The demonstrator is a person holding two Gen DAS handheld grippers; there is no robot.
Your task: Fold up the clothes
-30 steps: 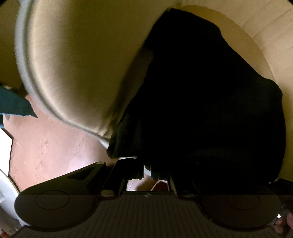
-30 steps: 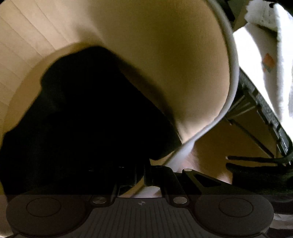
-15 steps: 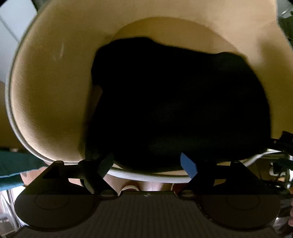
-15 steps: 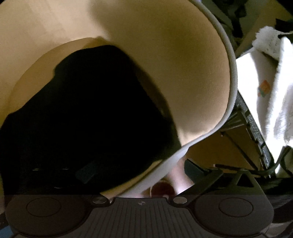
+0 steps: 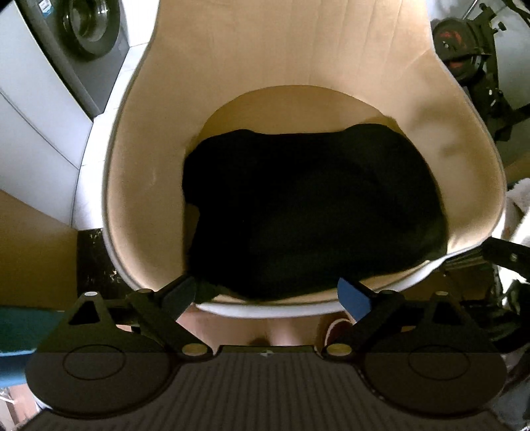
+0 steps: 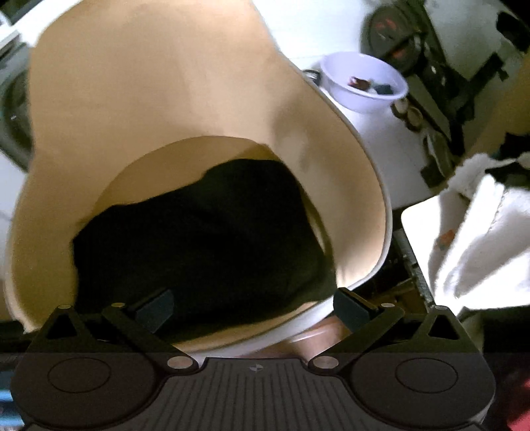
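Left wrist view shows my left gripper [image 5: 266,296] gaping empty, jaws just opened, above the black garment [image 5: 311,212] bundled mid-frame on the beige chair [image 5: 132,172]. My right gripper [image 6: 253,306] likewise hangs wide and empty, so I judge this fold done, tidying possibly left.

Tan bucket chair [image 5: 139,185] with pale piped rim, round seat cushion [image 5: 298,106] set into its shell. Front-loading washing machine [image 5: 82,30] behind the chair on its left side, grey door ring visible. Brown wood floor [image 5: 36,252] below left of the chair, dark speckled strip [image 5: 96,262] beside the rim. Black metal stand with a red-marked disc [image 5: 460,43] at upper right. In the right wrist view, white bowl [image 6: 361,83] holding small dark items sits on a white surface right of the chair back. White fluffy fabric [image 6: 480,232] lies further right, blurred.
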